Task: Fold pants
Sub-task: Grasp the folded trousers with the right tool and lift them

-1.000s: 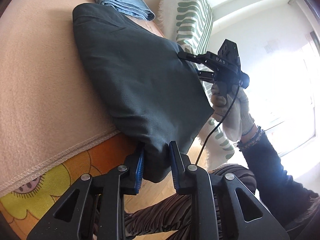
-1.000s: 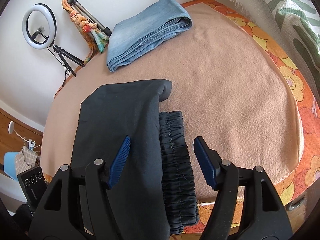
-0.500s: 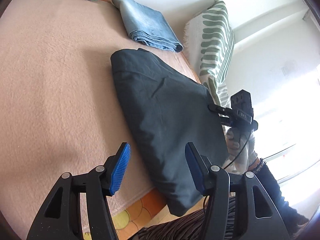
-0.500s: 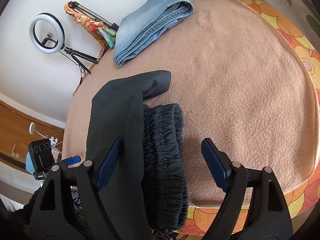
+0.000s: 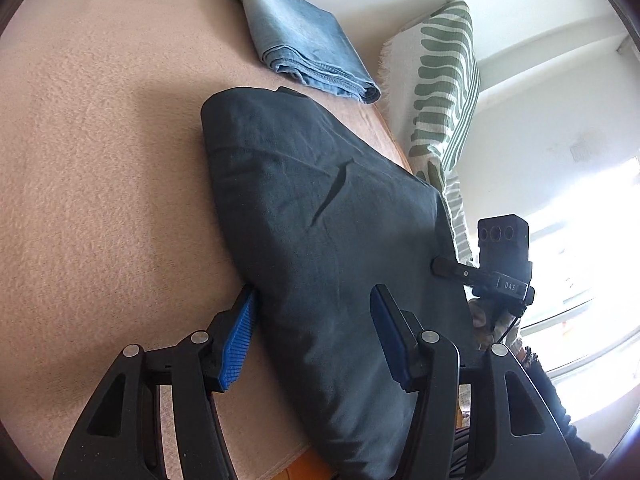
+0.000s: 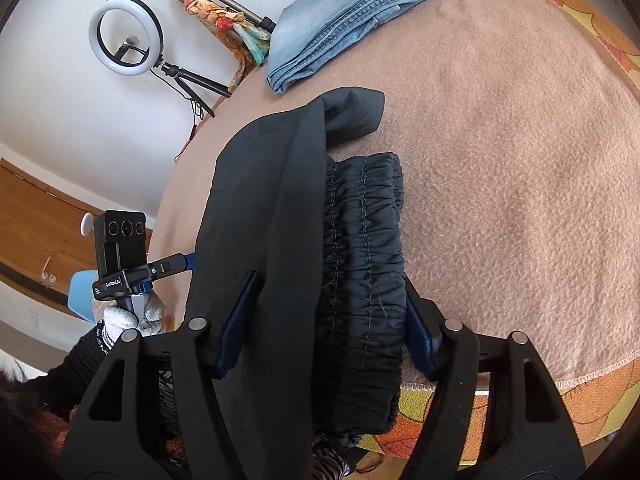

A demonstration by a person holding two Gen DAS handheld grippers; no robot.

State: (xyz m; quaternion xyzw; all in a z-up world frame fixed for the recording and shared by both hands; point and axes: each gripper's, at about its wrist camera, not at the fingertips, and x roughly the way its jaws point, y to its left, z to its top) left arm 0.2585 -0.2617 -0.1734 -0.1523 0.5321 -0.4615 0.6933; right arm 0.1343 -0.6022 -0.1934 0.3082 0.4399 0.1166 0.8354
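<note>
The dark grey pants [image 5: 320, 216] lie folded on the tan blanket [image 5: 100, 160], their near end hanging over the bed's edge. In the right wrist view the pants [image 6: 272, 208] show a gathered elastic waistband [image 6: 364, 256] beside the folded legs. My left gripper [image 5: 312, 332] is open, its blue pads either side of the pants' near end. My right gripper [image 6: 332, 320] is open, straddling the waistband and the folded leg edge. The right gripper also shows in the left wrist view [image 5: 440, 266] at the pants' right edge. The left gripper shows in the right wrist view [image 6: 188, 260].
Folded blue jeans [image 5: 304, 40] lie at the far side of the blanket, also in the right wrist view [image 6: 344, 12]. A green-striped white throw [image 5: 444, 92] hangs at the right. A ring light on a tripod [image 6: 126, 42] stands by the wall. An orange flowered sheet [image 6: 520, 412] edges the bed.
My left gripper let go of the pants' end, opened wide and moved forward over the pants. My right gripper came lower and closer over the waistband. The pants now lie flatter on the blanket.
</note>
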